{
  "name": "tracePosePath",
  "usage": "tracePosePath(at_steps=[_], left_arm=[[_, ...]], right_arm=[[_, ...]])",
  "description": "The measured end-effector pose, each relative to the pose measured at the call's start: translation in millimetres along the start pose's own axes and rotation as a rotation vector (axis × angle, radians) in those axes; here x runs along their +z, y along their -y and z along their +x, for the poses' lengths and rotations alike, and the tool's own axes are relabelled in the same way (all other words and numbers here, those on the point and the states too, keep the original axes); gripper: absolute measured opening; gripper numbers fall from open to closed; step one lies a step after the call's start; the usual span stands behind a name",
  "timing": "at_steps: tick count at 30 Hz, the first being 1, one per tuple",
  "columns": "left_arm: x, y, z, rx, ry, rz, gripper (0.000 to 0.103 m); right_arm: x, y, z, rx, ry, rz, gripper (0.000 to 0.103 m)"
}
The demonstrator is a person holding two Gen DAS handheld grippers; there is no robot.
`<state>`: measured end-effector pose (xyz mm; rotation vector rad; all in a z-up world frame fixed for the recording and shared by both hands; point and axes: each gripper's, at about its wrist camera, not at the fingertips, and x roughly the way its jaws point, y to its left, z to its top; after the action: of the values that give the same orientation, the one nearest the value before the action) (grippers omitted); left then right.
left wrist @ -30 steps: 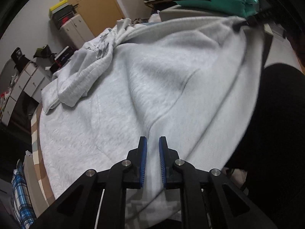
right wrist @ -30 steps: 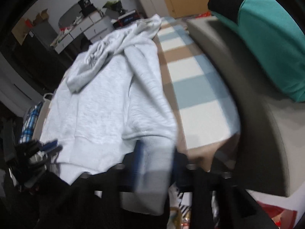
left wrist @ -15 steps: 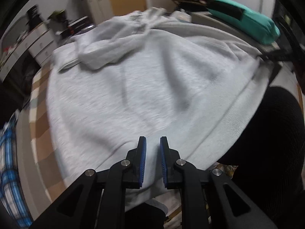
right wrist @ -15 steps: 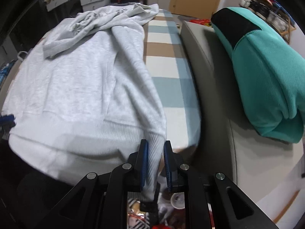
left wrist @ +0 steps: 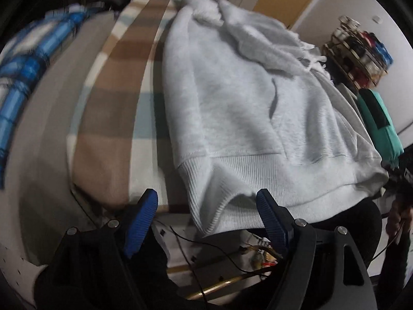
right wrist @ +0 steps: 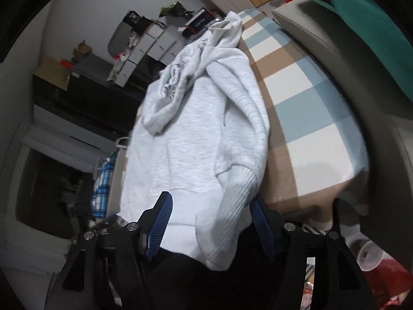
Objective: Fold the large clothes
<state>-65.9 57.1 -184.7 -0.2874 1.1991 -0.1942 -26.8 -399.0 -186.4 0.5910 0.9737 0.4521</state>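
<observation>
The grey hoodie (left wrist: 253, 118) lies spread along a checked blanket (left wrist: 113, 118) on what looks like a bed or couch, its ribbed hem (left wrist: 258, 180) hanging over the near edge just ahead of both tools. The left hand-held gripper (left wrist: 206, 206) has just been opening and now stands wide, with a corner of the hem between its jaws but no pad pressing on it. The right hand-held gripper (right wrist: 209, 214) has also just been opening; a ribbed cuff (right wrist: 232, 206) droops between its jaws, seemingly loose.

The main risk, as I judge it, is the overhanging hem: released at both ends, its weight could drag the body off the edge and spoil the flat lay. The sleeves and hood (right wrist: 180, 82) are bunched at the far end from both grippers, so any fold made now would likely trap lumps. A re-grip on the cuff alone would lift only the sleeve.

No container with clear contents shows; a blurred cup (right wrist: 371, 253) lies low and to the right of the right gripper, contents unreadable.
</observation>
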Motion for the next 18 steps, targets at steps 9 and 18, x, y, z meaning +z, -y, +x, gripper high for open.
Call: tracePosePath(at_steps=[9,18], left_arm=[[15,-4,13,-0.17,-0.057,-0.099,0.075],[17,-16,14,-0.133,-0.029,-0.107,0.02]], right_arm=[[2,10,-10,-0.055,0.05,0.018,0.063],[1,11,5,-0.179,0.01,-0.037,0.016]])
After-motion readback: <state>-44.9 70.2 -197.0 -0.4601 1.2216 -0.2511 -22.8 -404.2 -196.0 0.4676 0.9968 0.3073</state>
